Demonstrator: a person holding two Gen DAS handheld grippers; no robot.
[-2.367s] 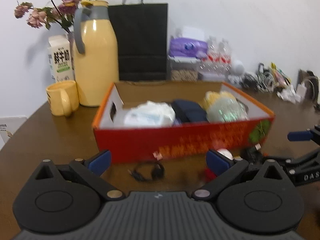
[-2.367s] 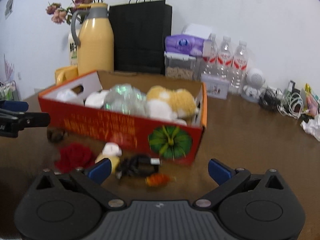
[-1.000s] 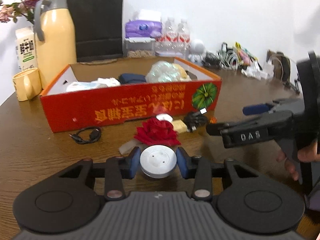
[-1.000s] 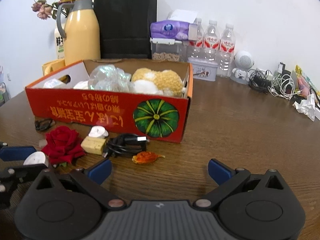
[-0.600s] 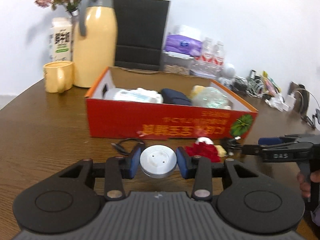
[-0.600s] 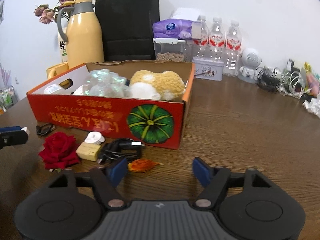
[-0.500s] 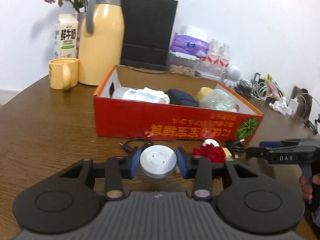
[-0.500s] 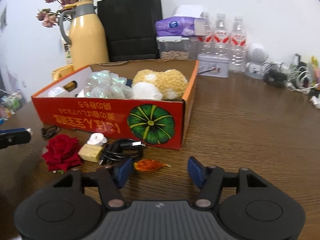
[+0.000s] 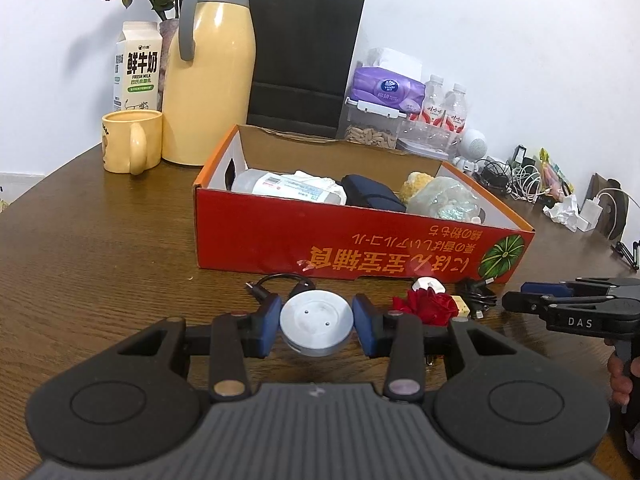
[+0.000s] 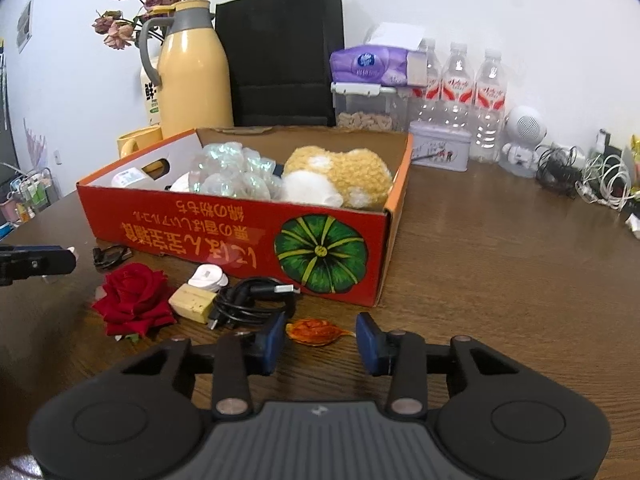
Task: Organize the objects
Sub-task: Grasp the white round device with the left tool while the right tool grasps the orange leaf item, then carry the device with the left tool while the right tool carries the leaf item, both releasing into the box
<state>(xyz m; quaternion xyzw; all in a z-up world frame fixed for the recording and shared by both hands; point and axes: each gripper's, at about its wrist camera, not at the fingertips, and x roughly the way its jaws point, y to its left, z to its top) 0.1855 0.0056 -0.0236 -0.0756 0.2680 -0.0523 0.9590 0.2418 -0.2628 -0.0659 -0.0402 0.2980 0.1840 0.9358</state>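
The left tool [image 9: 316, 326] is clamped on a round silver disc [image 9: 316, 328]. The red box [image 9: 360, 240] lies just beyond. The right tool [image 10: 320, 338], jaws closing but apart, straddles an orange scrap [image 10: 316, 332] on the bench [image 10: 500, 280].

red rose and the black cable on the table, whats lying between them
In the right wrist view, a small pale yellow block lies between the red rose and the coiled black cable, touching the cable.
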